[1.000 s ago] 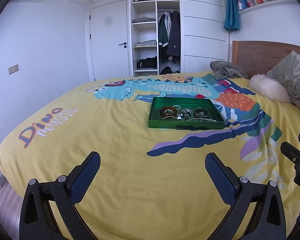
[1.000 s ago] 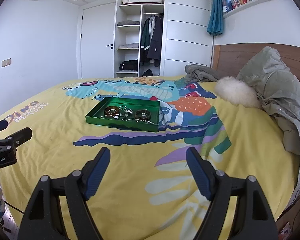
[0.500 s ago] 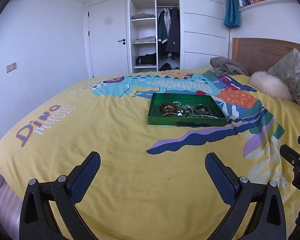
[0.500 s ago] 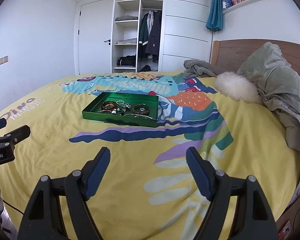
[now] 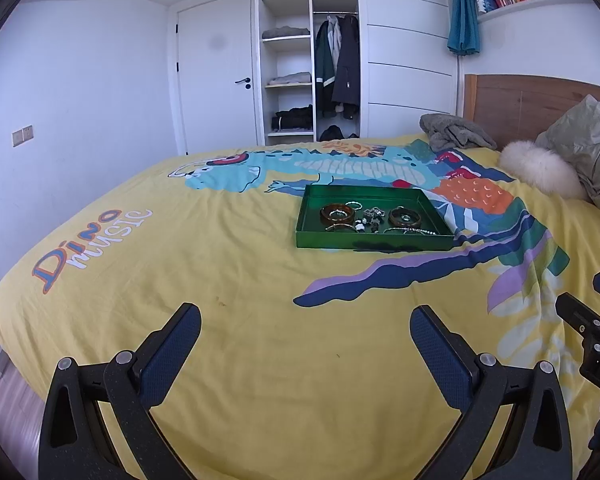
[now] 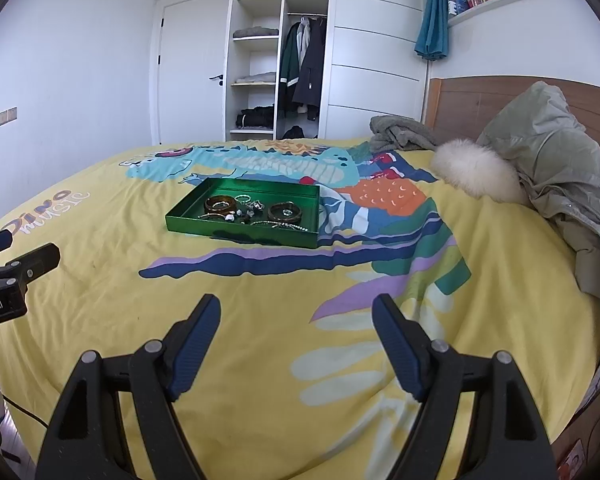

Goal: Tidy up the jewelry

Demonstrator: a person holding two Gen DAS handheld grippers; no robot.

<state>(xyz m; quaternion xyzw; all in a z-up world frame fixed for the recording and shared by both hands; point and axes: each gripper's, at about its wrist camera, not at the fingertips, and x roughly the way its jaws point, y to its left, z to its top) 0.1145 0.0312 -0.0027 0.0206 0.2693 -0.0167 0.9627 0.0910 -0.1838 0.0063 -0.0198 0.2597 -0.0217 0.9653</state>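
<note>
Both claws have come a bit closer to the green tray [image 5: 374,240]. Left claw [image 5: 305,330] & right claw [image 6: 296,320] are wide open, holding nothing, well short of the tray. Bracelets [image 5: 337,213] & rings sit inside the tray, on the yellow bed cover [image 5: 220,280].

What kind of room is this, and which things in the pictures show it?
Most likely a bedroom in a home. A bed with a yellow dinosaur duvet and a wooden headboard fills the view, and an open wardrobe holds folded clothes and hanging jackets. A green tray of jewelry lies on the bed.
</note>
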